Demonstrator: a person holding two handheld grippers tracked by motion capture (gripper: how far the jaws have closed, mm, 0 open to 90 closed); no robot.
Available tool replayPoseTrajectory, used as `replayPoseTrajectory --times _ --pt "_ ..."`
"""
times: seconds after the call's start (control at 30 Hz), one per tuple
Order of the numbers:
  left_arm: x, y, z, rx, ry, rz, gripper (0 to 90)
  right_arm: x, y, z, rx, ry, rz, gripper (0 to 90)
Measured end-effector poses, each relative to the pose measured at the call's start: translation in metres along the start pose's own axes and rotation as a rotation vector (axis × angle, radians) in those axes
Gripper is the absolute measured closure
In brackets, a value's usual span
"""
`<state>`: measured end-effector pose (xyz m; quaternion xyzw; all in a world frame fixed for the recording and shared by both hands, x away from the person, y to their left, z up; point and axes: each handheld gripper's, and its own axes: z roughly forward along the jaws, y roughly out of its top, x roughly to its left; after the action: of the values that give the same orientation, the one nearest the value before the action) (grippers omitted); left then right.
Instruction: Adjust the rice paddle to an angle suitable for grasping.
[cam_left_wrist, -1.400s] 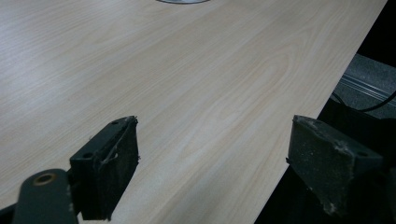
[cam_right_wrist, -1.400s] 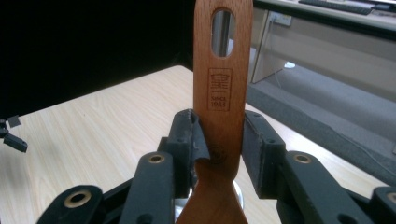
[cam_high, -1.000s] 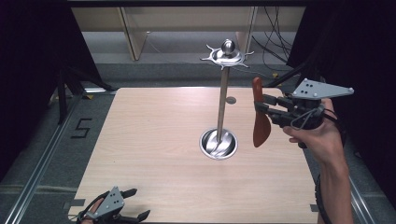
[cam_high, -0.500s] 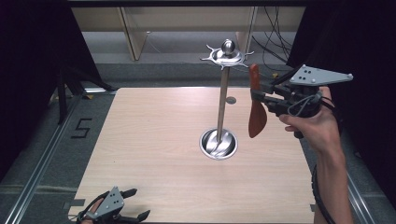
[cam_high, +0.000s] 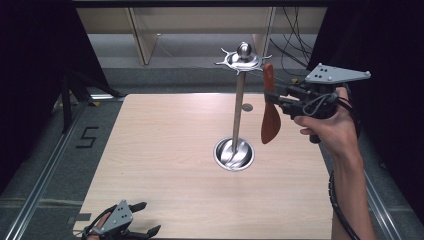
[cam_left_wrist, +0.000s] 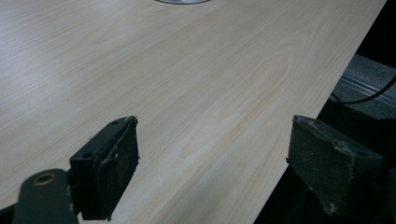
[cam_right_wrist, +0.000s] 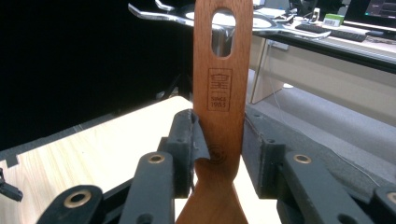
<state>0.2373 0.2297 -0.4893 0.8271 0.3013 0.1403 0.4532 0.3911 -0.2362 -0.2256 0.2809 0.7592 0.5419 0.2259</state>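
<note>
A wooden spatula (cam_high: 270, 122) hangs upright, blade down, with my right gripper (cam_high: 277, 98) shut on its handle. Its holed handle end (cam_high: 268, 74) is just right of the hook ring (cam_high: 243, 60) on top of the metal stand (cam_high: 238, 107). In the right gripper view both pads press on the spatula handle (cam_right_wrist: 219, 93), and the hole sits level with the stand's hooks (cam_right_wrist: 154, 11) behind it. My left gripper (cam_high: 148, 217) rests at the table's near left edge, open and holding nothing. The left gripper view has the left gripper's jaws (cam_left_wrist: 210, 140) wide apart over bare wood.
The stand's round steel base (cam_high: 233, 154) sits mid-table on the light wooden table (cam_high: 165, 150). A small round disc (cam_high: 247, 107) lies behind the pole. Shelving and cables stand beyond the far edge. Metal rails run along both sides of the table.
My right gripper has carried the spatula left and slightly up, bringing the handle end close to the stand's hook ring. The left gripper has stayed put.
</note>
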Motion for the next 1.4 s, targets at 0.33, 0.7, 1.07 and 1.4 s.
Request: replayPoseTrajectory --times 0.33,0.7,1.07,1.4 --pt "0.0 0.0 0.0 0.0 0.0 0.0 15.8 -0.003 0.002 0.005 0.02 -0.008 0.018 67.1" --pt "-0.001 0.0 0.0 -0.012 0.002 -0.013 15.8 -0.006 0.004 0.013 0.026 -0.005 0.019 67.0" --pt "0.0 0.0 0.0 -0.008 0.005 -0.008 15.8 -0.01 -0.002 0.021 0.012 0.027 0.049 67.0" --pt "0.001 0.0 0.0 0.002 -0.003 -0.009 15.7 -0.006 -0.01 0.018 0.02 0.029 0.031 65.0"
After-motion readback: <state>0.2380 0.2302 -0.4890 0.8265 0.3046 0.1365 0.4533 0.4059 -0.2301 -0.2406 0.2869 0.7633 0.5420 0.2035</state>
